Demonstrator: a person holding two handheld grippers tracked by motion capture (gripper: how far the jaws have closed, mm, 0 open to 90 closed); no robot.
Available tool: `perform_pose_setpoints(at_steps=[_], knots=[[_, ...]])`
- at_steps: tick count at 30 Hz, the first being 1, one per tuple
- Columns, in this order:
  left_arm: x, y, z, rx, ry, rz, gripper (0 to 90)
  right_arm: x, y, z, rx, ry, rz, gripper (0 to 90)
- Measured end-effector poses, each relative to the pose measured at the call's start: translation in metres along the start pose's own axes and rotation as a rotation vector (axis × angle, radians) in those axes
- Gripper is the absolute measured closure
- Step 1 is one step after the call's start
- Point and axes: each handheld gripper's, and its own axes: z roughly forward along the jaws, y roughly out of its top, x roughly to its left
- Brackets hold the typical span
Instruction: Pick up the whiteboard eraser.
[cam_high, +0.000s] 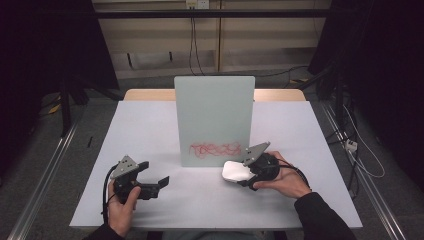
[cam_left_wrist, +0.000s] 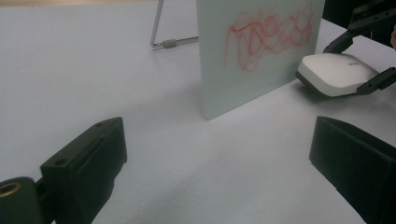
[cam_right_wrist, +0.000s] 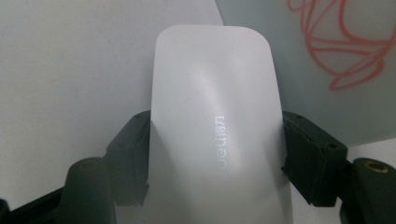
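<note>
White eraser clamped between the black jaws

The right gripper (cam_right_wrist: 215, 154) grips the whiteboard eraser (cam_right_wrist: 215, 121) by its sides; beyond it stands the whiteboard (cam_right_wrist: 299, 93) bearing red scribbles (cam_right_wrist: 345, 42).

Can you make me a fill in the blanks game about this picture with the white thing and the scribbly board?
1. The scribble on the upright board is ____ in colour.
2. The right gripper is shut on a white ____.
3. The jaws of the left gripper stand ____, with nothing between them.
4. The board stands on a white ____.

Missing words: red; eraser; open; table
</note>
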Motion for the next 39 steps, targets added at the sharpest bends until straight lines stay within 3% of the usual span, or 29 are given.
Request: perform_pose_setpoints(at_steps=[8, 20, 39], knots=[[0.002, -0.001, 0.000, 0.002, -0.003, -0.008, 4.0, 0.007, -0.001, -0.007, -0.043, -0.030, 0.014, 31.3], [0.003, -0.001, 0.000, 0.000, -0.006, -0.010, 4.0, 0.013, 0.000, -0.017, -0.128, -0.125, 0.022, 31.3], [0.002, -0.002, -0.002, -0.001, 0.002, -0.014, 4.1, 0.019, 0.002, -0.021, -0.151, -0.192, 0.016, 31.3]])
